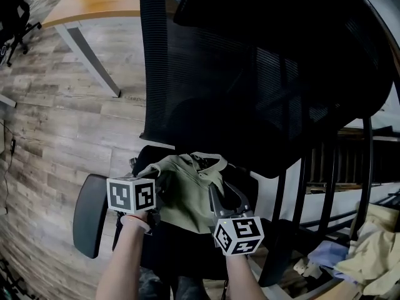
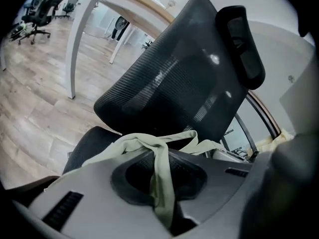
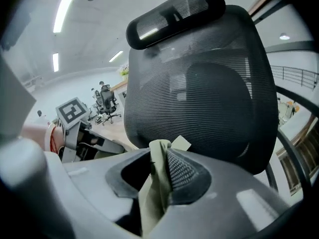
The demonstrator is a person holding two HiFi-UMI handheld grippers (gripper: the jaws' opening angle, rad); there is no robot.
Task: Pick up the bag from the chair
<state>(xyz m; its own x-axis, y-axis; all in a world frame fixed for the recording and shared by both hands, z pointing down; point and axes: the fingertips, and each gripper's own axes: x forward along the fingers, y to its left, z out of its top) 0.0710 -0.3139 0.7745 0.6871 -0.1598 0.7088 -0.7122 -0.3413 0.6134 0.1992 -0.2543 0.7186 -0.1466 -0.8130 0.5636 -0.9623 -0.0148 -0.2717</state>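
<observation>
Nearest are the two grippers, held out on bare forearms and each topped by a marker cube. On the left gripper the jaws are pinched together on an olive-green strap, which runs up out of them and loops ahead to the bag. The right gripper has its jaws partly closed and clamped on a second fold of the same green fabric, which stands up between its pads. The bag is bunched between the two grippers and just ahead of them, over the seat of the black chair; whether it rests on the seat or hangs clear cannot be told. Beyond both sets of jaws rises the mesh backrest. An armrest sits just outside the left gripper, with a wooden desk well beyond it.
</observation>
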